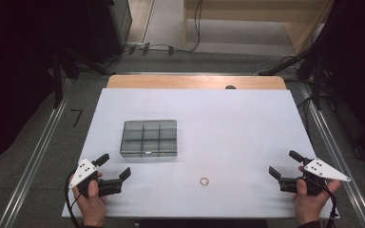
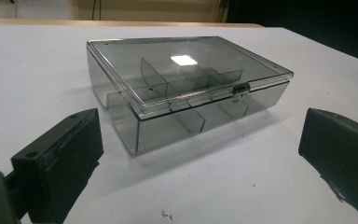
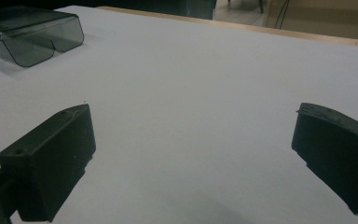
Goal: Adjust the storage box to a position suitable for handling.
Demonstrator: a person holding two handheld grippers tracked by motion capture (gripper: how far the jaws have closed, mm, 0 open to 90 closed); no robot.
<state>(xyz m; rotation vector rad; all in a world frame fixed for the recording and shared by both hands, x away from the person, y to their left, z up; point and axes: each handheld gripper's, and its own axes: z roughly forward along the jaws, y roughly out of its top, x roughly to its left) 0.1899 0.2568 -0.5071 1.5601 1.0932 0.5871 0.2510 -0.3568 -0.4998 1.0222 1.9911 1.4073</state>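
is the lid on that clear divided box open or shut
Shut. In the left gripper view the lid lies flat on the box, and its front latch sits down over the seam.

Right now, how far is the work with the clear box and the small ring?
Nothing looks done yet. The clear box is closed, its latch at the front edge, its compartments look empty. The ring lies alone on the white table, apart from the box. The left gripper faces the box with open jaws; the right gripper is open too, holding nothing. Left, probably: open the lid and put the ring inside.
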